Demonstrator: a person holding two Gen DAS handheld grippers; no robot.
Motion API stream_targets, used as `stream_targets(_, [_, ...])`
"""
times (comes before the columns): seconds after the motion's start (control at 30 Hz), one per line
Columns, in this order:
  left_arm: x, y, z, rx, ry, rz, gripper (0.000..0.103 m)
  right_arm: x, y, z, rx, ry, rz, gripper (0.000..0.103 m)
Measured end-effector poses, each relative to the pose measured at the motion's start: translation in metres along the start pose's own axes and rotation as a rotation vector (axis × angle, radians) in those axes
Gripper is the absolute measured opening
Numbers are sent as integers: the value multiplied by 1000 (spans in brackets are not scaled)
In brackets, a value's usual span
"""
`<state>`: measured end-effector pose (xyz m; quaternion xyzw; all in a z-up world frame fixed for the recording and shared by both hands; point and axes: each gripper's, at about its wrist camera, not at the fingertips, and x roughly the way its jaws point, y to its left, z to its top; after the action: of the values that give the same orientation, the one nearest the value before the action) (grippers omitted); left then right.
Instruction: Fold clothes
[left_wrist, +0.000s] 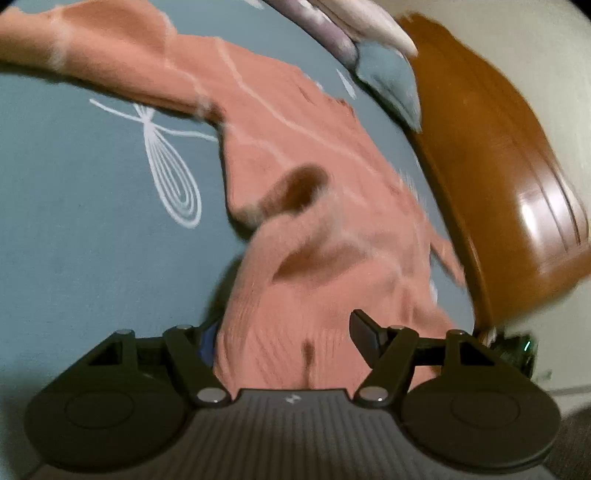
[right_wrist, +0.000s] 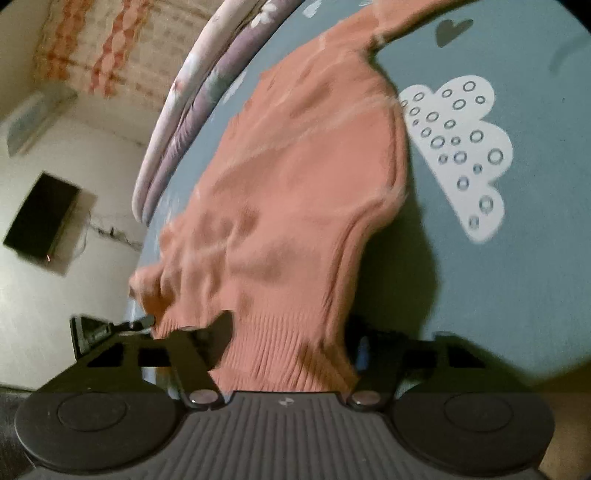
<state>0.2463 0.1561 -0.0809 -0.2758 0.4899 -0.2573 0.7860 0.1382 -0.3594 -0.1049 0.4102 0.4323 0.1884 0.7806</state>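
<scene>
Nearest in each wrist view, the ribbed hem of a salmon knitted sweater (left_wrist: 295, 229) fills the gap between the jaws. The left gripper (left_wrist: 284, 347) has the hem bunched between its fingers, one dark pad showing at the right and the other hidden by cloth; the right gripper (right_wrist: 288, 350) likewise has ribbing across its gap. In both, the cloth lies between the jaws, but the blur and the covering folds leave it unclear whether the pads actually press on it.

Beyond the hem, the sweater stretches away over the bed (left_wrist: 74, 229), on a blue-grey sheet printed with white shapes, one sleeve reaching off to the far side. Further back lie rolled pale bedding (right_wrist: 192, 110) and a wooden headboard (left_wrist: 498, 166).

To do this step well, I would judge that each side should hold one hem corner through both layers, keep the edge taut and level between the two hands, and carry it toward the shoulders evenly so the fold lands square.

No readable writing shows; only a small pale emblem on each gripper's body.
</scene>
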Motion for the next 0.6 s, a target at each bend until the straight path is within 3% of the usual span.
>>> stream_targets(0.03, [4,-5,1,-2,-7,38,48,6,-1,6,1,14,-8,32])
stream_targets(0.1, [8,-16,-1,-3,-9,106,20,16,6,12,-46,61,-52,14])
stream_targets(0.2, [3,-37,-15,-7,-1,125,7,14,18,22,-119,110,-73,10])
stream_targets(0.4, [-28,-84,-42,-20,-70,110,5,-15,46,64,-241,183,19,10])
stream_targets(0.6, [-35,-96,-65,-92,-89,113,5,-21,52,98,-341,259,-21,10])
